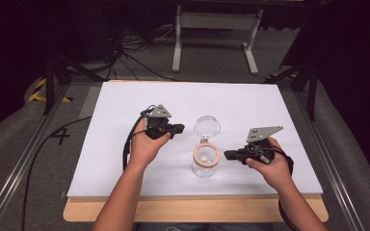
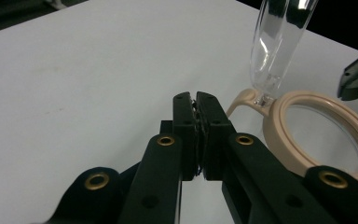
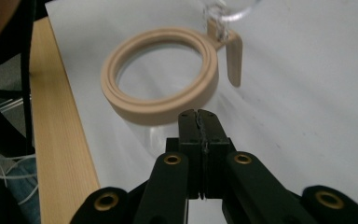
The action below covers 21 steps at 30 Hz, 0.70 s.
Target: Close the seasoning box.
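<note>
A clear glass jar (image 1: 205,166) with a beige ring rim (image 1: 206,155) stands on the white board (image 1: 120,159), front of centre. Its clear lid (image 1: 207,126) is flipped open and stands up behind the rim. My left gripper (image 1: 179,128) hovers left of the lid, pointing right, jaws shut with nothing between them. My right gripper (image 1: 226,155) points left at the rim from close by, shut and holding nothing. In the left gripper view the shut jaws (image 2: 196,100) sit left of the ring (image 2: 272,123) and lid (image 2: 279,42). In the right gripper view the shut jaws (image 3: 199,116) are just short of the ring (image 3: 158,109).
The board lies on a wooden tabletop whose front edge (image 1: 197,209) shows near me. Metal rails (image 1: 24,159) run along both sides, and a white frame leg (image 1: 177,43) stands on the floor beyond. A small pale object (image 1: 204,158) lies inside the jar.
</note>
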### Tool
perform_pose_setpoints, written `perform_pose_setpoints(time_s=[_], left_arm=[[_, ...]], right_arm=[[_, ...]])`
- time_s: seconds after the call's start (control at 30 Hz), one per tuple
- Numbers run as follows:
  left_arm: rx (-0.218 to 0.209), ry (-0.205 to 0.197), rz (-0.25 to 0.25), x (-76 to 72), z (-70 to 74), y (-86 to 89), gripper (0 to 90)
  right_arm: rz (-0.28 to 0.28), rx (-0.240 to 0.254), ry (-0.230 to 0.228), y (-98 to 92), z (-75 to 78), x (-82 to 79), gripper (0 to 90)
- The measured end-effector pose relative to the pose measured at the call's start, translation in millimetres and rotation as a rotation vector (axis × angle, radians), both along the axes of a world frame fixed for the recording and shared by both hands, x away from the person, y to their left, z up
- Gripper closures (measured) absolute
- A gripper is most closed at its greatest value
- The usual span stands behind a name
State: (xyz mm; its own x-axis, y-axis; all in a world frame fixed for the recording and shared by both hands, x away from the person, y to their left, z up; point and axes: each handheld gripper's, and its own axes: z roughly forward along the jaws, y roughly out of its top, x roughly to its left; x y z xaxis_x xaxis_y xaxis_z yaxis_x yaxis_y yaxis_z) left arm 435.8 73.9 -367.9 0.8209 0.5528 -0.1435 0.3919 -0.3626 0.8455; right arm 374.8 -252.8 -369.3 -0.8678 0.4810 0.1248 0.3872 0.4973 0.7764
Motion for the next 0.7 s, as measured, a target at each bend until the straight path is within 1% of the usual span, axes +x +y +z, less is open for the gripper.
perform_pose_setpoints(time_s=[0.07,0.17,0.23,0.27,0.3,0.33,0.4,0.43,0.47,0.5,0.53,0.57,0.6,0.63,0.67,0.7], left_arm=[[-0.013,-0.003,0.011,0.8,-1.8,-4.5,87.2],[-0.034,-0.012,0.024,3.3,-3.8,-9.4,87.2],[-0.048,-0.021,0.021,5.2,-4.2,-12.8,87.1],[-0.056,-0.014,0.021,6.0,-5.0,-15.1,87.1],[-0.05,-0.009,0.022,6.7,-4.9,-15.9,87.0],[-0.056,-0.016,0.024,7.6,-5.5,-17.0,87.0],[-0.063,-0.017,0.019,8.2,-6.4,-19.5,86.9],[-0.066,-0.021,0.02,6.6,-7.3,-22.3,86.9],[-0.066,-0.021,0.02,6.6,-7.3,-22.3,86.8],[-0.063,-0.031,0.013,6.6,-7.3,-22.6,86.8],[-0.063,-0.021,0.011,5.2,-6.8,-23.1,85.9],[-0.078,-0.028,0.004,4.1,-7.3,-24.6,84.7],[-0.062,-0.037,-0.007,3.3,-6.3,-24.1,83.6],[-0.076,-0.042,-0.008,2.8,-7.4,-24.7,83.1],[-0.076,-0.042,-0.008,2.8,-7.4,-24.7,83.1],[-0.085,-0.034,0.003,1.7,-8.4,-24.8,83.1]], right_arm=[[0.003,0.023,-0.012,5.2,4.4,-1.4,90.0],[0.007,0.042,-0.024,14.3,7.0,-1.8,90.0],[0.014,0.053,-0.026,19.5,7.3,-1.5,90.0],[0.015,0.057,-0.027,21.7,7.5,-1.3,90.0],[0.018,0.064,-0.028,24.2,8.3,-1.0,90.0],[0.015,0.069,-0.029,25.7,9.1,-0.8,90.0],[0.014,0.082,-0.032,27.6,10.5,-0.2,90.0],[0.009,0.095,-0.036,29.3,11.8,0.4,90.0],[0.009,0.095,-0.036,29.3,11.8,0.4,90.0],[0.007,0.099,-0.035,30.2,12.2,0.4,90.0],[0.006,0.108,-0.041,31.9,12.3,1.3,90.0],[0.002,0.118,-0.045,32.6,12.2,1.7,90.0],[0.0,0.126,-0.048,32.9,12.4,1.9,90.0],[-0.004,0.138,-0.054,33.4,12.9,2.1,90.0],[-0.004,0.138,-0.054,33.4,12.9,2.1,90.0],[-0.006,0.143,-0.058,33.6,13.3,2.3,90.0]])
